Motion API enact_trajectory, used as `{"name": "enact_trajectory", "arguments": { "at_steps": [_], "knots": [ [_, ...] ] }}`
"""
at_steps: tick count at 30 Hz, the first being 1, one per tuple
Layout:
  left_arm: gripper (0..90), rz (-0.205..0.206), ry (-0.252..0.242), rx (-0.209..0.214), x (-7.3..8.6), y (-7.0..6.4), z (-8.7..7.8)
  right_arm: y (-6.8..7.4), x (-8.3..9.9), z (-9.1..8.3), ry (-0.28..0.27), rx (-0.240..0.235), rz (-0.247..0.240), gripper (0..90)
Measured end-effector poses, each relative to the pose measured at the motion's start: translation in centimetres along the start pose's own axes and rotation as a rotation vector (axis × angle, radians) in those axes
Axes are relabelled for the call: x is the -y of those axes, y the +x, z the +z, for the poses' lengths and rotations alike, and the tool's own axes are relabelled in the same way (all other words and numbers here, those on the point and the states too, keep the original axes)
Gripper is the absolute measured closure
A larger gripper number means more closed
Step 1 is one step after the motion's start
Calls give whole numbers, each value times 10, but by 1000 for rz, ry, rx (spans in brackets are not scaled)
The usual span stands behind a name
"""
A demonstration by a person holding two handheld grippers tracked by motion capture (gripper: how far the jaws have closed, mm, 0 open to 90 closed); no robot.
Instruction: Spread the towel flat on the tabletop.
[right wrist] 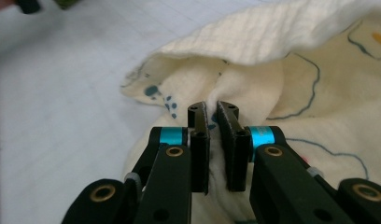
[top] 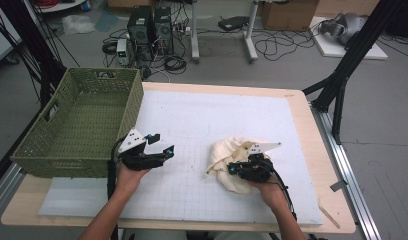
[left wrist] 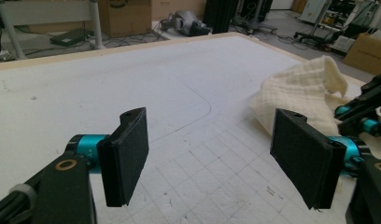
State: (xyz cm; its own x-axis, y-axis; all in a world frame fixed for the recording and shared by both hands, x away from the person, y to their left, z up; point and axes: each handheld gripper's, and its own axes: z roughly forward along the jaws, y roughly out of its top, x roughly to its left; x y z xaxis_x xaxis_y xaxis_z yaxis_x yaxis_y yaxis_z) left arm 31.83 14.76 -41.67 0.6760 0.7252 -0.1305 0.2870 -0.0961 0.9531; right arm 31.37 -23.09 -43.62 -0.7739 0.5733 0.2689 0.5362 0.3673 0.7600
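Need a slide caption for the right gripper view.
Right gripper pinches a fold of cream cloth over the white mat.

My cream cloth [top: 232, 157], thin and crinkled with blue outlines and dots on its inner face [right wrist: 300, 88], lies bunched on the white mat's right side, one fold standing up.

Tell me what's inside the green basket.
The green basket looks empty: its woven floor and inner walls show bare. The strip of floor behind its near wall is hidden. The cream cloth lies on the white mat.
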Motion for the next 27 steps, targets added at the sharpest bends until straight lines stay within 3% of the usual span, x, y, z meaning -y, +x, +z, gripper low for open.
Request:
{"name": "enact_trajectory", "arguments": {
  "at_steps": [1, 2, 3, 5, 6, 12, 16, 20, 27],
  "knots": [
    [282, 0, 1, 0, 0, 0, 0, 3, -2, 0, -8, -4, -1, 791],
    [287, 3, 3, 1, 0, -1, 1, 6, -5, -3, -30, 18, -22, 694],
    [289, 5, 4, 2, 0, -2, 1, 6, -5, -3, -30, 18, -22, 694],
    [298, 10, 11, 9, 0, -4, 2, 5, -6, -14, -69, 56, -28, 598],
    [298, 17, 14, 15, 0, -4, 2, 5, -6, -14, -69, 56, -28, 598],
    [309, 40, 48, 68, 3, -15, 10, 0, 5, -43, -81, 215, -73, 545],
    [293, 55, 78, 120, 4, -28, 20, -6, 19, -58, -102, 284, -73, 522],
    [289, 76, 114, 161, 8, -41, 32, -12, 33, -70, -138, 318, -41, 520],
    [276, 92, 173, 205, 15, -64, 54, -16, 37, -81, -161, 361, -32, 516]
  ]
}}
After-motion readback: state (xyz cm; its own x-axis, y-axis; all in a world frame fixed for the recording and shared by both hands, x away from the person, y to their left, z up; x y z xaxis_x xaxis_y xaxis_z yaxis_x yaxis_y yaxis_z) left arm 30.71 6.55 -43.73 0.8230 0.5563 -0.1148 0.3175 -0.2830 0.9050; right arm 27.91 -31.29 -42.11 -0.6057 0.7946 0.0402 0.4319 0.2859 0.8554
